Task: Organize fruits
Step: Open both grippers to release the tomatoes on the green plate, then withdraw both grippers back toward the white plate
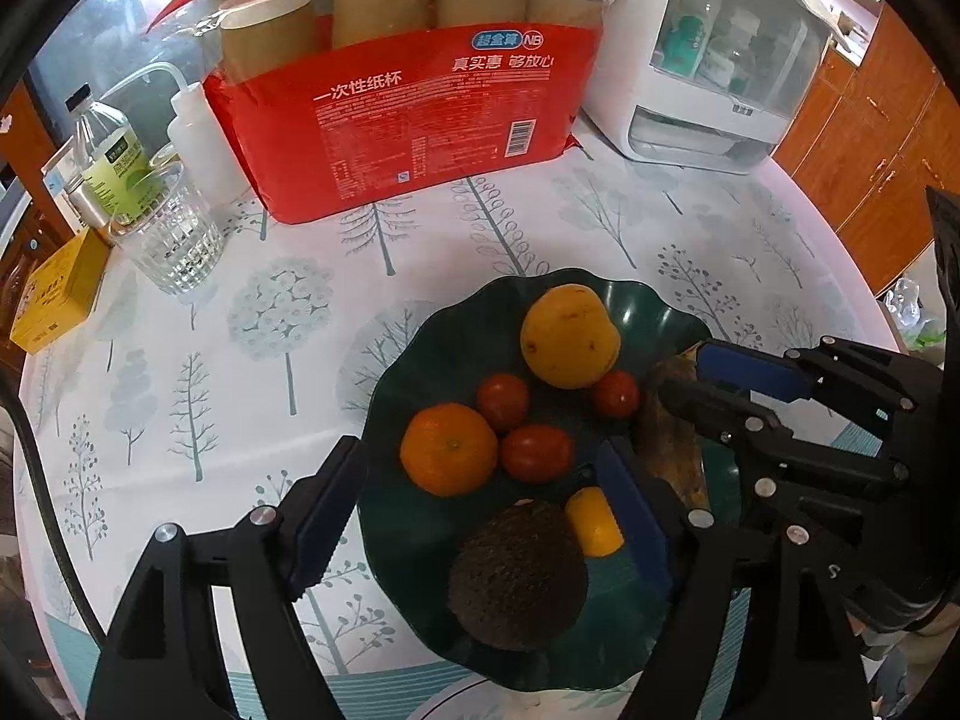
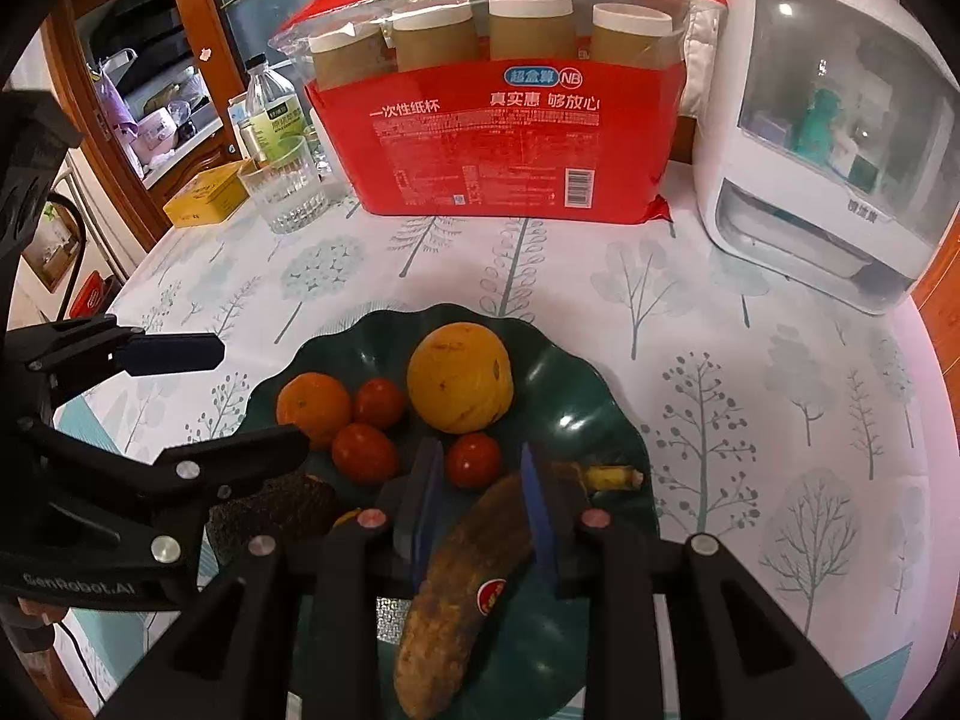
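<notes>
A dark green wavy plate (image 1: pixel 420 360) (image 2: pixel 600 420) holds a yellow-orange fruit (image 1: pixel 569 336) (image 2: pixel 461 378), a tangerine (image 1: pixel 449 449) (image 2: pixel 313 407), three small tomatoes (image 1: pixel 535 453) (image 2: pixel 365 453), a dark avocado (image 1: pixel 517 576) (image 2: pixel 276 513) and a brown overripe banana (image 2: pixel 468 576) (image 1: pixel 672 450). My left gripper (image 1: pixel 480 510) is open above the plate, its fingers either side of the avocado. My right gripper (image 2: pixel 480 504) has its blue pads closed around the banana over the plate; it also shows in the left wrist view (image 1: pixel 702 378).
A red pack of paper cups (image 1: pixel 390 120) (image 2: pixel 498 138) stands at the back. A white appliance (image 1: pixel 708 60) (image 2: pixel 828 132) is at the back right. A glass (image 1: pixel 174 234) (image 2: pixel 288 192), bottles (image 1: pixel 111 162) and a yellow box (image 1: pixel 54 294) (image 2: pixel 204 192) sit at the left.
</notes>
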`<state>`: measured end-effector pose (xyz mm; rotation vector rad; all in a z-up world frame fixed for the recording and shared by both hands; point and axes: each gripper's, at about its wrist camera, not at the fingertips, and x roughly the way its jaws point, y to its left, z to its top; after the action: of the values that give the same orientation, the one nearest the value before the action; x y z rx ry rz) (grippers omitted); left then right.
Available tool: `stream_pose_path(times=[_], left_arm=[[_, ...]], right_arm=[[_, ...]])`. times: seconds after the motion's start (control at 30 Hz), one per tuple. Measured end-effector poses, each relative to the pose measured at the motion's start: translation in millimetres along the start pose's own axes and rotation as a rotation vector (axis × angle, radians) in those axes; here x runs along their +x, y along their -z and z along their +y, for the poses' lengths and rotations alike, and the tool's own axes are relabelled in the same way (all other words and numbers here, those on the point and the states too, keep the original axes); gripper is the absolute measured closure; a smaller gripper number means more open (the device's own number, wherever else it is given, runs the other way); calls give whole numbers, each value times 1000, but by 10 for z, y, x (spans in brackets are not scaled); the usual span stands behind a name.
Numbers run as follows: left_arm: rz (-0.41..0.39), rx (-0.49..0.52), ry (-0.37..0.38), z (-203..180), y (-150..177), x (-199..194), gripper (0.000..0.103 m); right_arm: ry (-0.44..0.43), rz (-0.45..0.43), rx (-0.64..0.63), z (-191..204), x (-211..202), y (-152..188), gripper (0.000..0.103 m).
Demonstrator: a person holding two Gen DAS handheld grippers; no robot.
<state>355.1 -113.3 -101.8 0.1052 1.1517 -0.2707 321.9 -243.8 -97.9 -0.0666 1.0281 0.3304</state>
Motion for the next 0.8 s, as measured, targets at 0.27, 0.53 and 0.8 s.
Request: stream_pose_path(times=[0.27, 0.53, 0.8], left_arm=[[-2, -11, -13, 44, 41, -60, 24], [-6, -13, -15, 45, 94, -142, 19], [6, -41, 25, 49, 178, -243, 17]], right_arm=[[11, -4, -12, 43, -42, -26, 75], [18, 3, 2, 55, -88, -14, 75], [18, 7, 27, 65, -200, 36, 68]])
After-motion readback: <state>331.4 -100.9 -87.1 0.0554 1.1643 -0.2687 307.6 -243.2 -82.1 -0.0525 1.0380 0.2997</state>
